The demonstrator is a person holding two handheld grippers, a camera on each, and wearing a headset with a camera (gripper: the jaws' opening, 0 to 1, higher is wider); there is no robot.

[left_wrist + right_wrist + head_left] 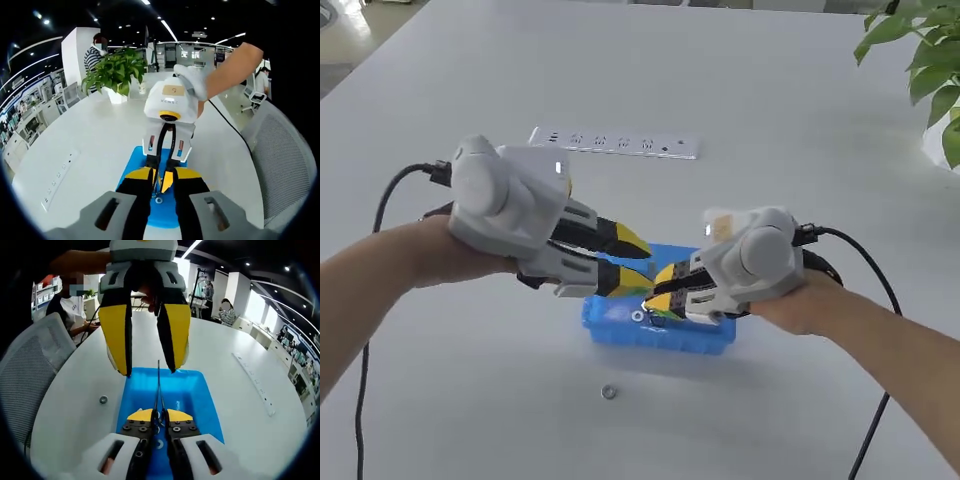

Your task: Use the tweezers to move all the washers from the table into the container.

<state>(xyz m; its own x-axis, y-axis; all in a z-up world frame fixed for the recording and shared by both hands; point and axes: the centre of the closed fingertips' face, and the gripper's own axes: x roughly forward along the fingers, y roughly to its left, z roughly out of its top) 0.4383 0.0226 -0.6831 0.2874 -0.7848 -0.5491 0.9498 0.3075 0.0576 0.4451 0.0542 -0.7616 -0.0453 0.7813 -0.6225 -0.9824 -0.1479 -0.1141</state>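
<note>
A lone washer (609, 392) lies on the white bench (740, 100), near the blue container (620, 335) and on its side closest to the person. Both claws meet tip to tip above that container. The right claw (655, 300) is clenched on the tweezers (158, 385), whose thin prongs reach forward over the container's floor. The left claw (632, 262) is released, its yellow jaws spread to either side of the tweezers' tip without touching it. Another washer (159, 200) rests inside the container, below the meeting jaws. A white power strip (615, 143) lies well beyond the container, and a leafy plant (920, 60) stands far off to its right.
</note>
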